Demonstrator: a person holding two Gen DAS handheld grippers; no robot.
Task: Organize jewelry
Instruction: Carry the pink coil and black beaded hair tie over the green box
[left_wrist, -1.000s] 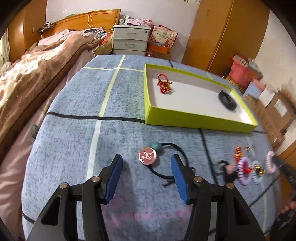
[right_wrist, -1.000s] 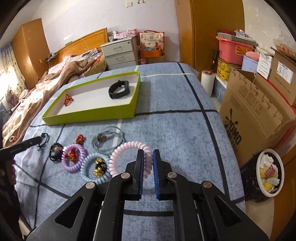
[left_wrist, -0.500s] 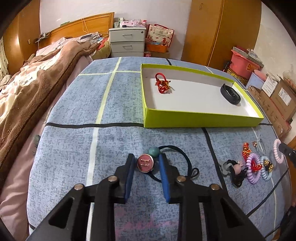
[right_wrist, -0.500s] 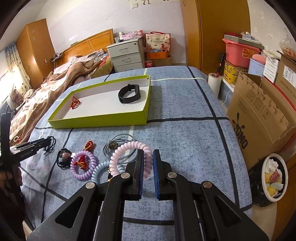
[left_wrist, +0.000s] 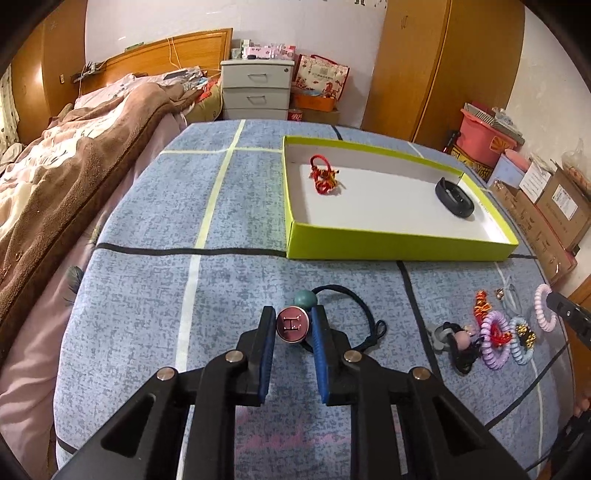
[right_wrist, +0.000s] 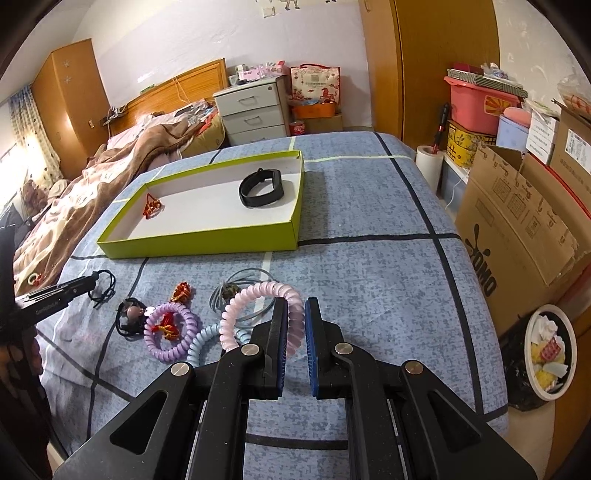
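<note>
My left gripper (left_wrist: 293, 320) is shut on a round pink pendant (left_wrist: 293, 325) marked H, strung with a teal bead (left_wrist: 305, 298) on a black cord (left_wrist: 354, 299). My right gripper (right_wrist: 295, 314) is shut on a pink coil hair tie (right_wrist: 255, 295), lifted above the blue cloth. A yellow-green tray (left_wrist: 391, 245) ahead holds a red knot charm (left_wrist: 325, 179) and a black band (left_wrist: 454, 197); it also shows in the right wrist view (right_wrist: 207, 242).
On the cloth lie a purple coil tie (right_wrist: 170, 334), a light blue coil tie (right_wrist: 203, 341), a black hair tie (right_wrist: 129, 317), a small red charm (right_wrist: 183, 291) and a grey cord (right_wrist: 240, 291). A cardboard box (right_wrist: 517, 229) and a bin (right_wrist: 550, 350) stand right. A bed (left_wrist: 55, 177) lies left.
My left gripper has closed from wide open onto the pink pendant. My right gripper has stayed shut on the pink coil tie and raised it off the cloth.
</note>
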